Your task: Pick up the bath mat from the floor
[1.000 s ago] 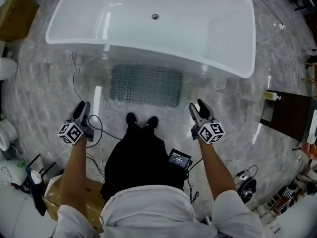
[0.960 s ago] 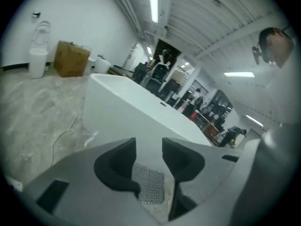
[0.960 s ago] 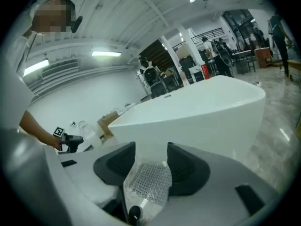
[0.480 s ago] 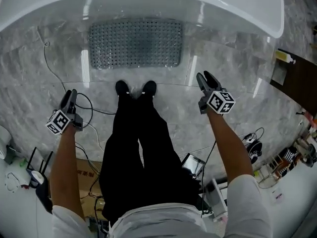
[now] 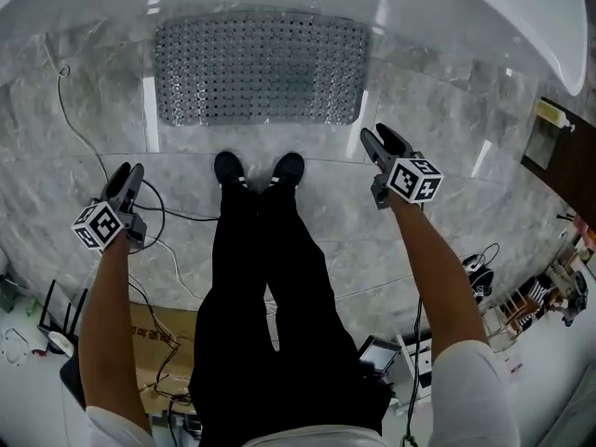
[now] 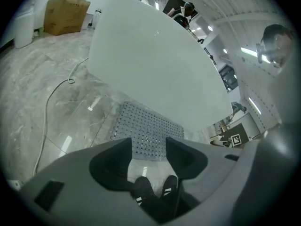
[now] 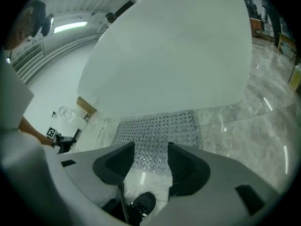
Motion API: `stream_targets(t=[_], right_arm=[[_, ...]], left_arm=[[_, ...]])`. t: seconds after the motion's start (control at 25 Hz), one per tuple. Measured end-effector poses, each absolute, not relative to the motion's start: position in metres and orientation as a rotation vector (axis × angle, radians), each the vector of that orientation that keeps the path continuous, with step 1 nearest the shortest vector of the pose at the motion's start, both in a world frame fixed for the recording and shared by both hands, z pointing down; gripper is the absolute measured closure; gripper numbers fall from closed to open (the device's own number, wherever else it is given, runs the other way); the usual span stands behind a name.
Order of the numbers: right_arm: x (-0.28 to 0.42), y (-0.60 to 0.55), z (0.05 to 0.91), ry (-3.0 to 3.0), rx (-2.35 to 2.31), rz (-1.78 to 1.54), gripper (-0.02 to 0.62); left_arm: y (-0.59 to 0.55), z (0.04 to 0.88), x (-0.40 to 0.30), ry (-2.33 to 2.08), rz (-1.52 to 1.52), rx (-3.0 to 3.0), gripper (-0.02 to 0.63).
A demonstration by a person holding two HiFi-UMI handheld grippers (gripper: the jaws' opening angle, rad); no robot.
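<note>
The grey perforated bath mat (image 5: 259, 68) lies flat on the marble floor against the foot of the white bathtub (image 5: 484, 12). My left gripper (image 5: 130, 175) hangs to the left of my legs, well short of the mat and apart from it. My right gripper (image 5: 380, 141) is held just off the mat's near right corner, above the floor. Both sets of jaws are opening, with nothing between them. The mat (image 6: 148, 126) shows past the left gripper (image 6: 148, 147) in its own view. In the right gripper view the mat (image 7: 160, 128) lies beyond the right gripper (image 7: 151, 155).
My black shoes (image 5: 259, 169) stand just before the mat's near edge. A white cable (image 5: 60, 101) runs along the floor at the left. A cardboard box (image 5: 154, 338) lies behind my left leg. A dark cabinet (image 5: 563, 147) stands at the right.
The head view has dropped closer to the floor, so the mat looks larger and the tub has slid up out of frame. My left gripper has moved out to the left.
</note>
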State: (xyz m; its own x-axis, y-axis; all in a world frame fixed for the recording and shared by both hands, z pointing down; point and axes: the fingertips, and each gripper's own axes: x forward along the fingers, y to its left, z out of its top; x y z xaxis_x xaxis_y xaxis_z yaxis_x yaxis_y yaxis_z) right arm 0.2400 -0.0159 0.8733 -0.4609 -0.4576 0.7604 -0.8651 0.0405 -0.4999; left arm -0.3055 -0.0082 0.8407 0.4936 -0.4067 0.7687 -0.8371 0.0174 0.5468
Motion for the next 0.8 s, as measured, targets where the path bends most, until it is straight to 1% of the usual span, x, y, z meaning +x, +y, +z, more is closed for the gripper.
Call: stream_targets(t=[0.32,0.52,0.8], right_arm=[[0.22,-0.02,0.962,-1.949,1.166,1.373,0.367],[0.237,-0.023,1.021,-1.879,1.172,1.369,0.355],[0.269,-0.028,1.078,-1.799,1.219,1.322,0.347]], left_arm=[[-0.019,0.917,-0.309,-1.031,0.607,1.604,0.38],[-0.028,0.965,-0.312,-1.007,0.666,1.594,0.371],[-0.059,1.029,-0.316,-0.977,0.745,1.639,0.356]])
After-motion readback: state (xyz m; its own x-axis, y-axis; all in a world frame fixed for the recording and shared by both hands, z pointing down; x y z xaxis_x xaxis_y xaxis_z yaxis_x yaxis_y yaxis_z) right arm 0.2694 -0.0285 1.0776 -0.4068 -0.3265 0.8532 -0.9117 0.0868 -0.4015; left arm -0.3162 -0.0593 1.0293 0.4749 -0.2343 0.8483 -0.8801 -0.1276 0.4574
